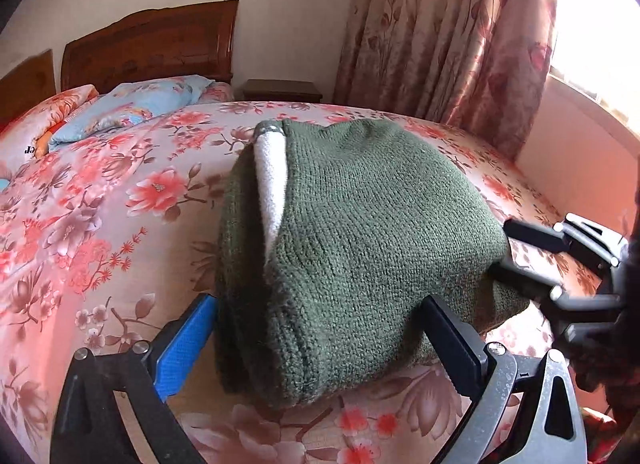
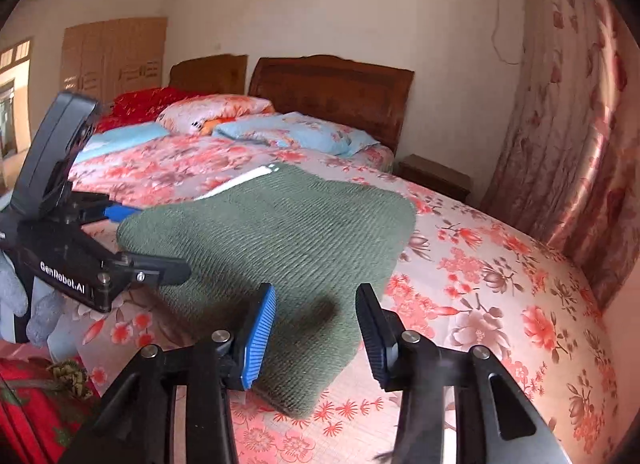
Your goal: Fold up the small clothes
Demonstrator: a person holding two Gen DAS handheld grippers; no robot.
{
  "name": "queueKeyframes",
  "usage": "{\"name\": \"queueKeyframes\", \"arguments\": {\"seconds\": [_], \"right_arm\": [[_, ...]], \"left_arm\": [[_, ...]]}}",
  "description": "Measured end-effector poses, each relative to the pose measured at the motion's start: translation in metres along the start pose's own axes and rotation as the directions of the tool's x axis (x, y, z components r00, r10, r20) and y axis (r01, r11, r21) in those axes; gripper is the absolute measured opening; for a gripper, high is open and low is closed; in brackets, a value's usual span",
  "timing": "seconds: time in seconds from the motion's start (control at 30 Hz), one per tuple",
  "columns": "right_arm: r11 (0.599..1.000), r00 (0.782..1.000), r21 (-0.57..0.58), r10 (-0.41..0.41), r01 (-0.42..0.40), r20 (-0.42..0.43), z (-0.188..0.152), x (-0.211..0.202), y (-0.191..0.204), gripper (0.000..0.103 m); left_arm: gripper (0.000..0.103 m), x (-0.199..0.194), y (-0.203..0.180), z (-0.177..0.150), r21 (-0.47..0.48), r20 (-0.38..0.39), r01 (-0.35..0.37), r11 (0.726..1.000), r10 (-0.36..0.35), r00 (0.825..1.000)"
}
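Note:
A dark green knitted garment [image 1: 360, 248] with a white lining strip [image 1: 272, 180] lies folded on the floral bed. It also shows in the right wrist view [image 2: 280, 248]. My left gripper [image 1: 320, 344] is open, its fingers straddling the garment's near left corner. It also shows in the right wrist view [image 2: 132, 236] at the garment's left edge. My right gripper [image 2: 316, 328] is open, its fingers on either side of the garment's near right corner. It shows in the left wrist view [image 1: 516, 252] at the right edge.
The bed [image 1: 100, 224] has a pink floral cover. Pillows [image 2: 296, 132] lie by the wooden headboard [image 2: 332, 92]. A nightstand [image 2: 432, 176] and floral curtains [image 2: 572, 144] stand at the right. A red cloth [image 2: 28, 416] lies at lower left.

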State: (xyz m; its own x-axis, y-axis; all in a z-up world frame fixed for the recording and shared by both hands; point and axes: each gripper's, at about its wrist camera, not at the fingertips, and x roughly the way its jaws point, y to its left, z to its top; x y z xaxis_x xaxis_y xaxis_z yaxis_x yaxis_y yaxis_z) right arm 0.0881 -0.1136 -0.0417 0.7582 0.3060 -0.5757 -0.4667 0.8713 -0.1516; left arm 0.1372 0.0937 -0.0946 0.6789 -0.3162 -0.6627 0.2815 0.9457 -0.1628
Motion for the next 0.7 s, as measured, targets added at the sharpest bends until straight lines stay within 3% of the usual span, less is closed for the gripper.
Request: {"name": "queueKeyframes", "arguments": {"seconds": [0.07, 0.13, 0.23, 0.3, 0.37, 0.47, 0.53, 0.57, 0.63, 0.7], "right_arm": [[0.99, 0.998, -0.132, -0.047, 0.042, -0.039, -0.008, 0.016, 0.022, 0.059], [0.977, 0.996, -0.199, -0.079, 0.07, -0.037, -0.007, 0.018, 0.033, 0.06], [0.995, 0.999, -0.094, 0.032, -0.031, 0.007, 0.007, 0.003, 0.013, 0.055], [0.999, 0.998, -0.025, 0.047, -0.046, 0.053, 0.016, -0.001, -0.005, 0.048], [0.998, 0.995, 0.045, 0.05, -0.054, 0.086, 0.025, 0.0, -0.023, 0.032], [0.985, 0.993, 0.14, 0.092, -0.101, 0.073, 0.028, 0.015, -0.042, 0.027], [0.982, 0.991, 0.128, 0.137, -0.136, 0.0, 0.018, 0.036, -0.041, 0.027], [0.985, 0.99, 0.1, 0.138, -0.141, 0.031, 0.011, 0.035, -0.039, 0.027], [0.98, 0.986, 0.107, 0.166, -0.169, 0.029, 0.012, 0.032, -0.044, 0.025], [0.986, 0.989, 0.085, 0.144, -0.147, 0.04, 0.02, 0.026, -0.048, 0.021]], "left_arm": [[0.103, -0.007, 0.001, 0.006, -0.018, 0.032, -0.01, 1.0, 0.01, 0.999], [0.103, -0.016, 0.003, 0.014, -0.028, 0.063, 0.009, 1.0, -0.007, 0.998], [0.103, -0.028, -0.002, 0.035, -0.026, 0.096, 0.053, 0.998, -0.05, 0.994], [0.103, -0.031, -0.012, 0.052, -0.006, 0.113, 0.061, 0.998, -0.06, 0.992], [0.103, -0.025, -0.023, 0.063, 0.01, 0.104, 0.063, 0.998, -0.063, 0.993], [0.103, -0.004, -0.034, 0.064, 0.022, 0.06, 0.043, 0.999, -0.045, 0.997], [0.103, 0.018, -0.037, 0.053, 0.036, -0.005, 0.02, 0.999, -0.019, 1.0], [0.103, 0.03, -0.037, 0.046, 0.054, -0.044, -0.005, 0.999, 0.007, 0.999], [0.103, 0.03, -0.035, 0.039, 0.067, -0.027, -0.011, 0.998, 0.012, 1.0], [0.103, 0.022, -0.032, 0.045, 0.044, -0.025, 0.0, 0.999, 0.001, 1.0]]}}
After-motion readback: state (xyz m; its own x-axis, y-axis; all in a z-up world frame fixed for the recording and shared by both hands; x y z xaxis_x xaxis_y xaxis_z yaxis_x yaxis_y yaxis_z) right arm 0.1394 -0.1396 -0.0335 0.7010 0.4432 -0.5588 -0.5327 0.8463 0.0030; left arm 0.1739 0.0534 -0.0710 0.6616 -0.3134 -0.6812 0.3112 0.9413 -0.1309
